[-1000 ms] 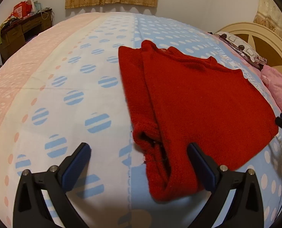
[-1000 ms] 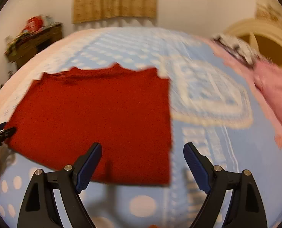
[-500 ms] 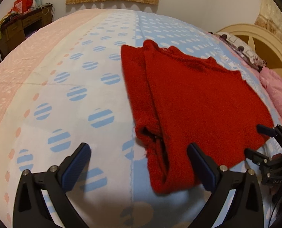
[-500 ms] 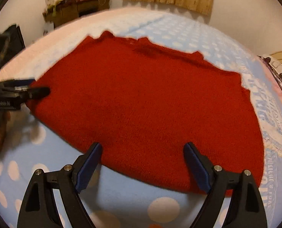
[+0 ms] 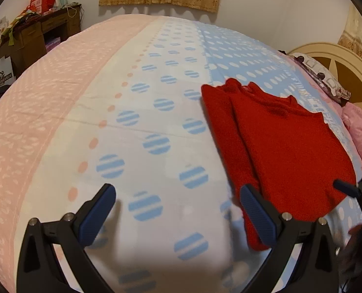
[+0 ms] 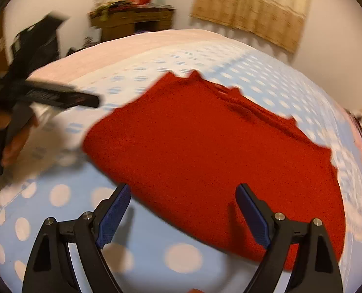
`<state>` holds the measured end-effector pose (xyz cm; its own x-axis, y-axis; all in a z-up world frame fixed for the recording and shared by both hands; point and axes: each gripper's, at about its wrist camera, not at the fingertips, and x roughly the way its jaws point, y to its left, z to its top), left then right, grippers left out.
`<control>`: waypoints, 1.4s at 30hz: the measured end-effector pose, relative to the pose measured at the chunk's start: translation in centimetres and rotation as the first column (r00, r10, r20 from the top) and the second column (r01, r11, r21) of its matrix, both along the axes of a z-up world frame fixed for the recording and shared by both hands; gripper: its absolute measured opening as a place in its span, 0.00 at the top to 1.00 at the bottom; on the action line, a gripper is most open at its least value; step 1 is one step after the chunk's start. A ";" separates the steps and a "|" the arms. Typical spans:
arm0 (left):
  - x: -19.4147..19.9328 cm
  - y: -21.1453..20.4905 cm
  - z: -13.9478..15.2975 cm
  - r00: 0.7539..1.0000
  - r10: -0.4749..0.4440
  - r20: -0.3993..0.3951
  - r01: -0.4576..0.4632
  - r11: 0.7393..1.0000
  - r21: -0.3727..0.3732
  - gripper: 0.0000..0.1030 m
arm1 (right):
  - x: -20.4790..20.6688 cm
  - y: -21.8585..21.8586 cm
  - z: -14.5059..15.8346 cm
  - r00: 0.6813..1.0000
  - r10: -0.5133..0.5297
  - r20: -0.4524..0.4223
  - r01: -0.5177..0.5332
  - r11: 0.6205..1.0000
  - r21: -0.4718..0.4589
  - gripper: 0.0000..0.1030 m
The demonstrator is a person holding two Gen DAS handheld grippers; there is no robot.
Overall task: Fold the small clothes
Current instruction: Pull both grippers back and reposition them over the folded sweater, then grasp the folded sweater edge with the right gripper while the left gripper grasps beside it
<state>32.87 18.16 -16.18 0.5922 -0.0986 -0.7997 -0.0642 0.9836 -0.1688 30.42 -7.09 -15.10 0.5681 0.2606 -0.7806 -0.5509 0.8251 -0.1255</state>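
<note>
Your left gripper hangs with its jaws spread and nothing between them, over bare sheet. The red sweater lies flat on the bed at about three o'clock from it, one side folded in along its left edge; your right finger overlaps that edge in the left wrist view. Your right gripper is also spread wide and holds nothing, its fingers straddling the sweater's near hem. From there your left gripper appears blurred at ten o'clock. A desk stands at eleven o'clock.
</note>
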 end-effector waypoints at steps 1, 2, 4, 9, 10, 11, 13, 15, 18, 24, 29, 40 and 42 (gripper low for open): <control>0.2 0.1 -0.1 1.000 -0.001 -0.003 0.001 1.000 -0.006 0.00 | -0.3 1.0 -0.1 1.000 0.027 0.009 -0.026 1.000 -0.016 0.14; 0.4 0.3 -0.2 1.000 0.000 -0.009 0.000 1.000 -0.016 0.00 | -0.7 2.0 -0.2 0.998 0.052 0.019 -0.052 0.998 -0.034 0.14; 0.8 0.5 -0.3 1.000 -0.003 -0.020 0.002 0.999 -0.044 0.00 | -1.6 3.7 -0.4 0.995 0.094 0.040 -0.091 0.994 -0.064 0.15; 1.9 0.1 -0.2 0.999 -0.033 -0.028 0.032 0.998 -0.054 0.00 | -2.6 6.4 -1.0 0.984 0.164 0.075 -0.152 0.979 -0.137 0.25; 2.1 0.0 -0.2 0.999 -0.040 -0.028 0.039 0.998 -0.055 0.00 | -2.5 6.9 -1.2 0.982 0.172 0.081 -0.158 0.976 -0.151 0.27; 2.4 -0.1 -0.1 0.998 -0.049 -0.027 0.048 0.997 -0.060 0.00 | -2.2 7.3 -1.3 0.981 0.175 0.087 -0.160 0.974 -0.160 0.27; 3.1 -0.3 -0.1 0.997 -0.066 -0.026 0.064 0.994 -0.086 0.00 | -1.5 8.0 -1.7 0.981 0.169 0.098 -0.150 0.971 -0.184 0.28; 3.7 -0.4 -0.2 0.996 -0.080 -0.024 0.077 0.990 -0.121 0.00 | -1.1 8.3 -2.0 0.980 0.167 0.106 -0.143 0.970 -0.198 0.29; 4.9 -0.9 -0.2 0.995 -0.101 -0.013 0.098 0.983 -0.155 0.00 | -1.2 8.9 -2.6 0.974 0.188 0.123 -0.158 0.962 -0.222 0.41; 7.9 -2.3 -0.7 0.993 -0.121 -0.002 0.119 0.975 -0.189 0.00 | -2.1 9.1 -3.0 0.966 0.202 0.163 -0.157 0.955 -0.253 0.52; 9.6 -3.0 -1.3 0.991 -0.130 0.004 0.129 0.975 -0.182 0.01 | -1.5 8.4 -2.9 0.972 0.169 0.163 -0.129 0.964 -0.234 0.53; 11.6 -2.7 -1.7 0.994 -0.103 0.020 0.105 0.976 -0.191 0.09 | -2.6 8.6 -3.2 0.962 0.174 0.208 -0.115 0.956 -0.269 0.55; 11.8 -2.8 -1.8 0.994 -0.105 0.019 0.107 0.978 -0.178 0.13 | -2.6 8.7 -3.3 0.962 0.172 0.211 -0.109 0.954 -0.281 0.55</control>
<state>44.70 15.31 -17.97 0.5780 -0.3017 -0.7582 0.0409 0.9387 -0.3424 27.79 1.61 -18.43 0.7131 0.1529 -0.6842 -0.5884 0.6611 -0.4656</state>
